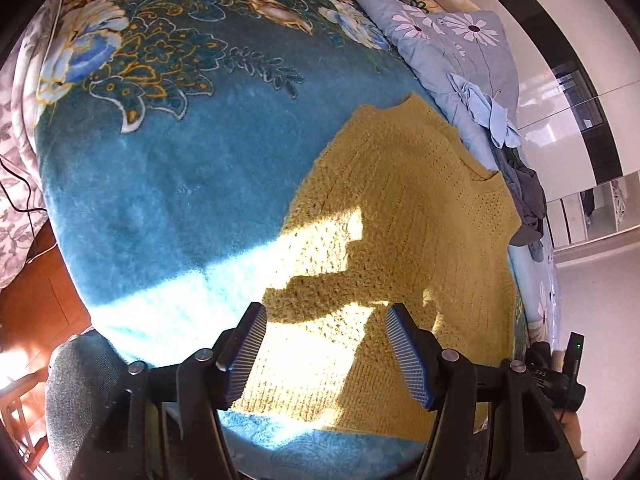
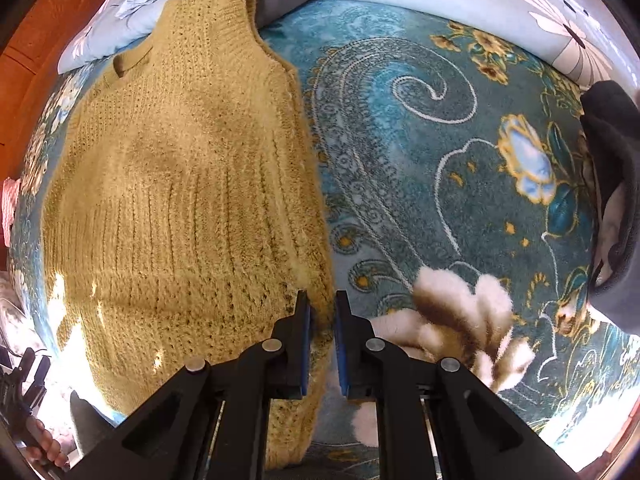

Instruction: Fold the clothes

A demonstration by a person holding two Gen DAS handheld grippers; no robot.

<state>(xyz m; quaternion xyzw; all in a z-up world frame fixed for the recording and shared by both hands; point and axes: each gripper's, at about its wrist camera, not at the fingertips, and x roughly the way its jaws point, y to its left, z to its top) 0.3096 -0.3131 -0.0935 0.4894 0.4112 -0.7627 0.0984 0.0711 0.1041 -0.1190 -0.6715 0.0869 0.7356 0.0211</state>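
A mustard-yellow knitted sweater [image 1: 400, 216] lies flat on a bed, its fuzzy open-stitch body spread out and its ribbed neck band toward the pillows. Vertical ribs run down the lower part, and the side edges look loose and hairy. Sunlight falls in a bright patch across its hem.

The right gripper [image 2: 322, 320] has its black fingers with blue ribbed pads drawn narrow around the sweater's side edge, with yellow knit between them. The left gripper [image 1: 326, 336] hovers over the sunlit hem area with its fingers spread wide and nothing between them.

Under the sweater is a plush teal blanket [image 1: 160, 184] with gold and pale-blue flower patterns and white scrolls. Beside the neck end sit a light-blue quilt [image 1: 452, 44] printed with daisies, a crumpled blue cloth [image 1: 492, 116] and a dark grey garment [image 1: 528, 196].
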